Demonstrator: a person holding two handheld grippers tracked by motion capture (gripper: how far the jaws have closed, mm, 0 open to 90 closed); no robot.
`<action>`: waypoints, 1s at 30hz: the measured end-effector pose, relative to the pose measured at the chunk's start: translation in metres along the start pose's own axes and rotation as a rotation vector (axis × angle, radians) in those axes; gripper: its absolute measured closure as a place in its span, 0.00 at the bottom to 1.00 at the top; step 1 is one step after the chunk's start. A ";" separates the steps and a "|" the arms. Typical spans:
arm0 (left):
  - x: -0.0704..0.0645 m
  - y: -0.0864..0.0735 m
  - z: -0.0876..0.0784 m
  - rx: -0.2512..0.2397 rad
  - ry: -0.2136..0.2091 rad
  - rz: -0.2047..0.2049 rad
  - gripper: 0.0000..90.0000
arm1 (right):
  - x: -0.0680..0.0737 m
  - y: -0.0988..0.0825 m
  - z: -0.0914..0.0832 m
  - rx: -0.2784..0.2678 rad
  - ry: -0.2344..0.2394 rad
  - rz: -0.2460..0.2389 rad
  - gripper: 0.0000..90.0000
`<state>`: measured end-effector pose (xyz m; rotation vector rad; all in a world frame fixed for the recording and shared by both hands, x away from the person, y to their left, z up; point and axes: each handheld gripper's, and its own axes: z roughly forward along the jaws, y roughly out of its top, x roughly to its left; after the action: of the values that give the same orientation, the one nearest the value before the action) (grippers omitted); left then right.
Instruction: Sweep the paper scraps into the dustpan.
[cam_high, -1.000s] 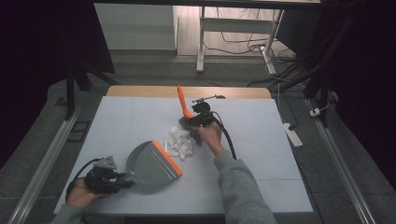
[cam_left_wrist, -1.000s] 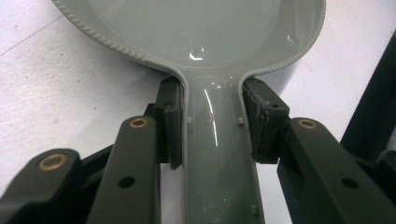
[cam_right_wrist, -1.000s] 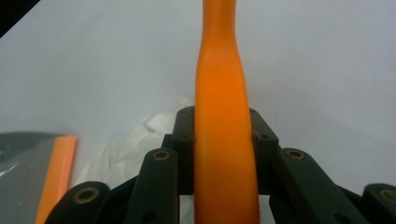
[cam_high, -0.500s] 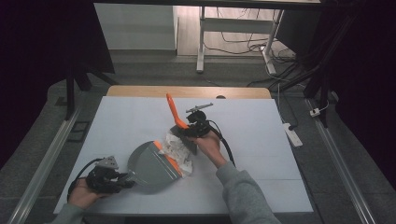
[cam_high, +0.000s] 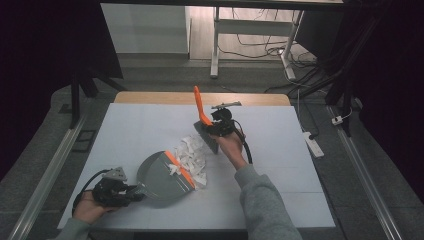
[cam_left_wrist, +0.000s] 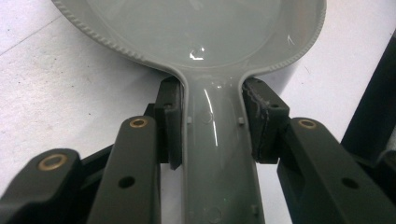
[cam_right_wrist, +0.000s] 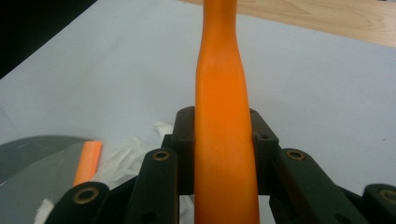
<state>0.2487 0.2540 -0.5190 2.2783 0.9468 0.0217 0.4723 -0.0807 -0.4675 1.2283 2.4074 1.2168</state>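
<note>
High view: the left gripper (cam_high: 131, 191), near the front left corner of the table (cam_high: 135, 130), clamps the grey handle of the dustpan (cam_high: 159, 175). The pan lies on the white surface, its orange lip turned toward the table's middle. In the left gripper view the two pads (cam_left_wrist: 170, 119) press against either side of the handle just behind the pan's bowl (cam_left_wrist: 201, 28).

The right gripper (cam_high: 212, 126), nearer the far edge and about midway across, grips the brush (cam_high: 202, 120), whose orange handle rises tilted toward the far edge and whose grey head points down at the surface. In the right gripper view the pads (cam_right_wrist: 184, 140) pinch the orange handle (cam_right_wrist: 224, 140) from both sides.

A heap of crumpled white paper scraps (cam_high: 192, 156) lies between brush head and dustpan, touching the pan's orange lip.
</note>
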 end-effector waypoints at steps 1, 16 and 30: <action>0.000 0.000 0.000 0.000 0.000 0.000 0.69 | -0.002 0.001 0.001 -0.001 -0.007 0.003 0.78; 0.000 0.000 0.001 -0.004 -0.003 -0.006 0.69 | -0.007 0.005 0.024 0.052 -0.035 -0.019 0.78; -0.001 0.002 0.002 -0.004 0.002 -0.006 0.69 | 0.037 -0.004 0.044 0.159 0.092 -0.097 0.78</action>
<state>0.2494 0.2514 -0.5191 2.2719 0.9538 0.0227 0.4674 -0.0291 -0.4924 1.1027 2.6422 1.0954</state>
